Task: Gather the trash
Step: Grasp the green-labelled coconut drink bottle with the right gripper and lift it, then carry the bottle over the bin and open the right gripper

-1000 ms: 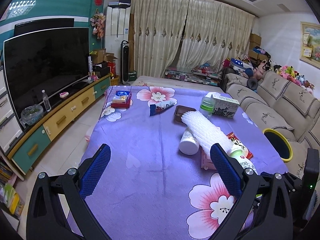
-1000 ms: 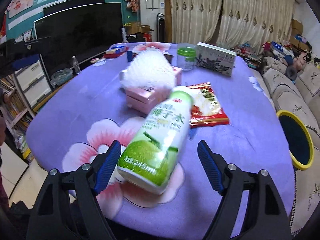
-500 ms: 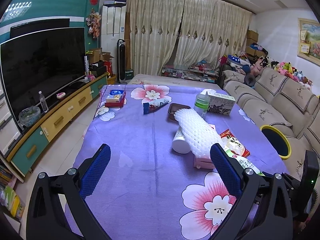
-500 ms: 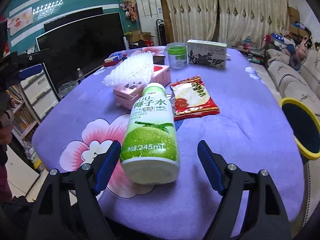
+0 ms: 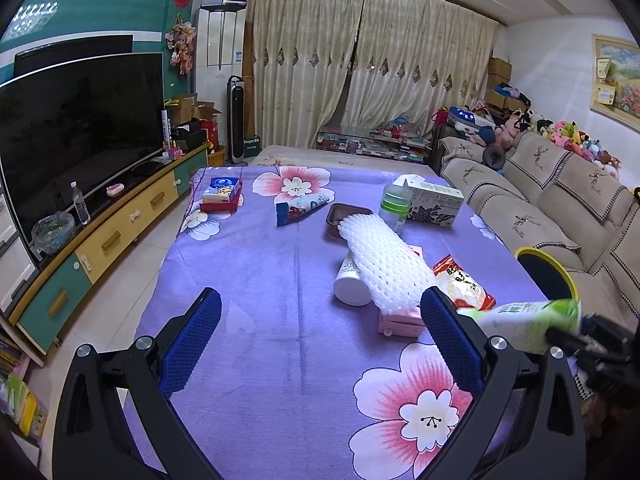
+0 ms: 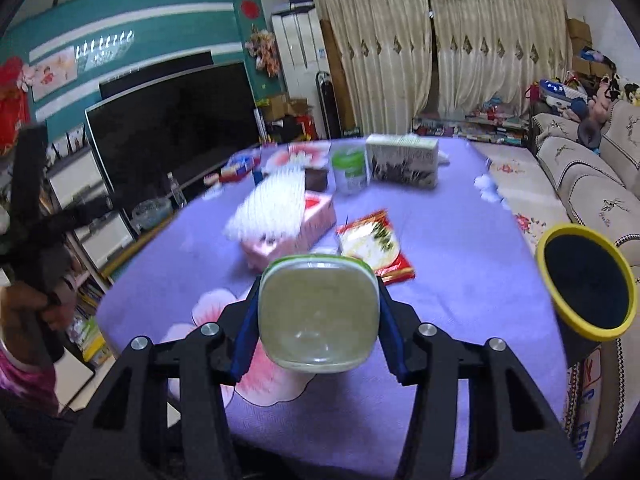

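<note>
Coconut-water bottle (image 6: 318,314) clamped between the jaws of the right gripper (image 6: 318,320), jaws closing on its sides, long axis running straight away from the camera with the base toward the lens, raised clear of the bench (image 6: 460,240); yellow-rimmed bin (image 6: 586,282) off at right of frame, near the held bottle. Left gripper (image 5: 316,344) spread wide over bare cloth, nothing between the jaws. Bottle square-shouldered, green-and-white label, base translucent.
</note>
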A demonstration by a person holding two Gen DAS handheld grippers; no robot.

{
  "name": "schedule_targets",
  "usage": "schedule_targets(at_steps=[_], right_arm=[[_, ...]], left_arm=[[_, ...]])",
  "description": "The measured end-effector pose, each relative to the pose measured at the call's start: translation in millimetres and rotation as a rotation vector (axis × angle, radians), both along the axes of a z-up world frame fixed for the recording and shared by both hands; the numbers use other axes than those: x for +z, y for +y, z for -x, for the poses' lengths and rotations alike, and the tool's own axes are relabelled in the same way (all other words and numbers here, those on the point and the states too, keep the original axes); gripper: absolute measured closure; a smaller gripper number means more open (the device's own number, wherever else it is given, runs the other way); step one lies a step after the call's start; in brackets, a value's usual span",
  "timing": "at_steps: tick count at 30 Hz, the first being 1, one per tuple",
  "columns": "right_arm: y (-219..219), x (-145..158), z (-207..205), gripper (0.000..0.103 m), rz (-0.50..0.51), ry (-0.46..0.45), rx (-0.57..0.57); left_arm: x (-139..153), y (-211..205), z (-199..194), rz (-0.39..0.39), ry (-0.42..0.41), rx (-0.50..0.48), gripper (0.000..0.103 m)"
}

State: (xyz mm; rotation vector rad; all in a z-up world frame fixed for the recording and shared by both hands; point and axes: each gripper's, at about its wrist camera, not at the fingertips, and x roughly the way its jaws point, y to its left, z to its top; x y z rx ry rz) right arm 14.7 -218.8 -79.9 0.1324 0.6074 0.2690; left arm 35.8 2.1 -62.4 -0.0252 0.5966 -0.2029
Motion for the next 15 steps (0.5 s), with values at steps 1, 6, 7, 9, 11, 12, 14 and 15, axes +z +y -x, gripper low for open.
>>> schedule_targets(at_steps=[1, 6, 7, 9, 11, 12, 14, 15], right_arm=[[-3.7, 3.3, 1.6, 0.054, -0.009, -0.005, -0.004], [-21.3, 18.1, 6.0, 0.054, -0.048, -0.031, -0.027], [-24.0, 20.0, 6.1, 0.054, -0.054, -0.034, -0.030], [-30.1, 23.3, 6.5, 0.054, -0.066, -0.040, -0.033], [-36.7, 27.5, 7.0, 0.054, -0.078, -0.047, -0.037], [-39.6, 29.9, 7.7, 0.054, -0.082, -0.051, -0.040], [-46.6, 33.8, 8.5, 0.054, -0.087, -0.061, -0.052], [-52.4, 36.8, 8.9, 0.054, -0.087, -0.070, -0.066]], left_arm=[[0.2, -0.6, 0.2, 0.001, -0.001, -0.001, 0.005], [1.3, -3.2, 1.2, -0.006, -0.001, -0.007, 0.005], [1.5, -4.5, 0.8, -0.008, -0.001, -0.008, 0.005], [2.0, -6.7, -0.9, -0.011, 0.000, -0.011, 0.005], [2.1, -8.5, -1.6, -0.015, 0.000, -0.015, 0.005], [2.2, -9.8, -2.2, -0.018, 0.000, -0.017, 0.005], [2.1, -13.2, -4.1, -0.023, 0.001, -0.023, 0.005], [1.6, -14.7, -4.4, -0.024, 0.001, -0.025, 0.005]])
